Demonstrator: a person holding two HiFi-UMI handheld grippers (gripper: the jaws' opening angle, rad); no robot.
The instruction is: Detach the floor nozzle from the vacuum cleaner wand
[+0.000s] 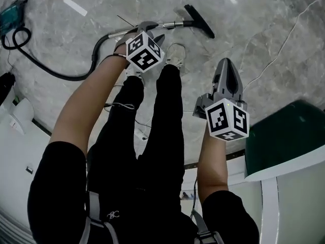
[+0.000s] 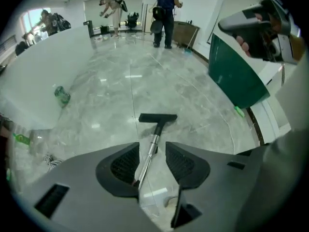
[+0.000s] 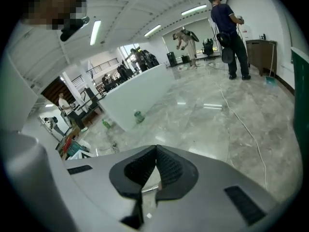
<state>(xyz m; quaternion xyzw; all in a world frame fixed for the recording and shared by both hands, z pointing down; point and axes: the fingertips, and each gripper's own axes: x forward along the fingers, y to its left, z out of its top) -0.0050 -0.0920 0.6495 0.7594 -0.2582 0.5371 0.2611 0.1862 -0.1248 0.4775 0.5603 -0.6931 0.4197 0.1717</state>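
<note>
The vacuum's chrome wand (image 1: 172,24) lies on the marble floor, with the black floor nozzle (image 1: 199,20) on its far end. A black hose (image 1: 56,72) runs from the wand to the teal vacuum body (image 1: 11,15) at the far left. My left gripper (image 1: 152,32) hangs just above the wand's near end and points steeply down. It is open, and the wand (image 2: 150,149) shows through the gap without touching the pads; the nozzle (image 2: 158,117) lies beyond. My right gripper (image 1: 226,62) is off to the right, away from the wand. It (image 3: 156,149) is shut with nothing in it.
The person's legs and shoes (image 1: 175,55) stand just behind the wand. A green panel (image 1: 284,141) leans at the right. A thin white cable (image 1: 274,60) crosses the floor. A low white wall (image 2: 43,76), a green bottle (image 2: 62,95) and other people (image 2: 166,13) are farther off.
</note>
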